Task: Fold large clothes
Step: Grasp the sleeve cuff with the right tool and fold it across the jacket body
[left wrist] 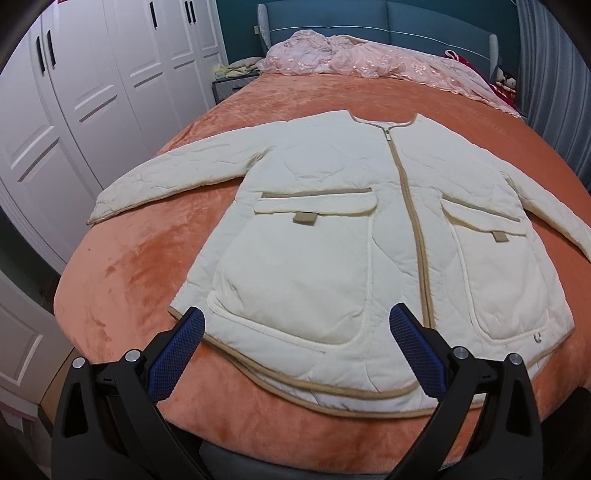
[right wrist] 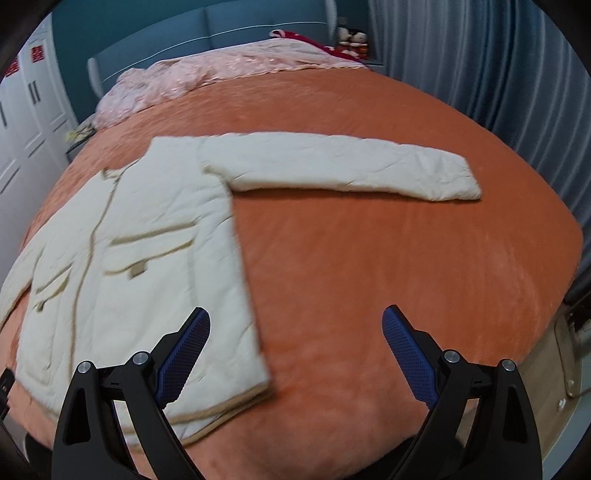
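Observation:
A cream quilted jacket [left wrist: 332, 229] with tan trim, a zipped front and two flap pockets lies flat, front up, on the orange bed [left wrist: 129, 266]. Both sleeves are spread out sideways. My left gripper [left wrist: 297, 317] is open and empty, hovering above the jacket's hem over its left pocket. In the right wrist view the jacket [right wrist: 147, 236] lies to the left, with its right sleeve [right wrist: 340, 173] stretched out across the bed. My right gripper [right wrist: 295, 317] is open and empty, above the bed [right wrist: 406, 266] just right of the jacket's side edge.
A crumpled pink quilt [left wrist: 369, 59] lies at the head of the bed by the blue headboard [left wrist: 332, 18]. White wardrobe doors [left wrist: 74, 92] stand to the left. Grey-blue curtains [right wrist: 480, 66] hang to the right. Soft toys [right wrist: 351, 37] sit in the far corner.

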`<state>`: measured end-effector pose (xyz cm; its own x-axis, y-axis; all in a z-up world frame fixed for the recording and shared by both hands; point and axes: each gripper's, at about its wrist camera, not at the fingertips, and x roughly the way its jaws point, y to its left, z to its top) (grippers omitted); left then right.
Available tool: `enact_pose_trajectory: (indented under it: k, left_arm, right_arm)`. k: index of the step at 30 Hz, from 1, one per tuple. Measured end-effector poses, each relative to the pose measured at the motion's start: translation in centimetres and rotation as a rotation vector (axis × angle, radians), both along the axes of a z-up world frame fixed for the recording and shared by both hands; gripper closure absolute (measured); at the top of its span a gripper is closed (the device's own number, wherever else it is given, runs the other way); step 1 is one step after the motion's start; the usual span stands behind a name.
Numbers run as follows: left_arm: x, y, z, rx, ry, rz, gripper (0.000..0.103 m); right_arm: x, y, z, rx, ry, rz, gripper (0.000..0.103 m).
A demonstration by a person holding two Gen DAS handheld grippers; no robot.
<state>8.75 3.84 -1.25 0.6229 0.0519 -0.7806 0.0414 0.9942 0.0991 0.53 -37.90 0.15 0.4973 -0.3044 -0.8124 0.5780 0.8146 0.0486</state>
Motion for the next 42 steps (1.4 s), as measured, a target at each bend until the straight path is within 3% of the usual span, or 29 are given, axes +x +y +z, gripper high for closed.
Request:
enact_pose_trajectory:
  k: [4,7,16,19,21,22,23,24,28,31,34,38,42]
  left_arm:
    - [2.7,0.8,-0.7,0.004,0.021,0.054,0.005]
    - [4.6,1.3,-1.3,-0.007,0.035,0.095,0.005]
    - [8.1,2.1,-2.8,0.004,0.051,0.179,0.005]
    - [8.7,2.3,-3.1,0.021,0.058,0.188,0.005]
    - [9.1,2.5,-3.2,0.025,0.059,0.194,0.005]
    - [9.2,2.6,-3.2,0.027,0.057,0.198,0.005]
    - [9.4,2.8,-3.2,0.028,0.055,0.201,0.005]
    - [9.5,3.0,-3.3,0.027,0.055,0.206,0.005]
    - [10.1,4.1,-3.2,0.019,0.052,0.227,0.005]
    - [10.6,5.1,-3.2,0.009,0.048,0.244,0.005]
    - [10.8,6.3,-2.9,-0.008,0.043,0.267,0.005]
    - [10.7,8.3,-2.5,-0.042,0.031,0.298,0.005]
    - [10.6,10.3,-2.5,-0.066,0.037,0.326,0.005]
  right_arm:
    - [1.3,-9.6,-1.5,0.131,-0.056,-0.154,0.011]
    - [1.4,-15.4,-3.0,0.162,-0.079,-0.289,0.011]
    - [2.3,-25.8,-7.9,0.233,-0.100,-0.515,0.011]
    - [2.8,-27.1,-8.9,0.277,-0.131,-0.533,0.029]
    - [3.8,-27.3,-9.0,0.281,-0.137,-0.529,0.057]
    - [4.6,-27.3,-8.7,0.274,-0.131,-0.531,0.062]
    - [5.3,-26.9,-8.2,0.258,-0.133,-0.533,0.078]
    - [6.2,-26.5,-7.3,0.234,-0.140,-0.528,0.090]
    - [10.9,-21.9,0.0,0.101,-0.272,-0.359,0.094]
    - [15.9,-14.9,6.2,0.041,-0.372,-0.127,0.094]
    - [20.9,-6.0,10.2,0.038,-0.425,0.138,0.094]
    - [26.2,6.1,10.9,0.105,-0.427,0.444,0.094]
    - [29.7,16.2,7.2,0.175,-0.339,0.637,0.092]
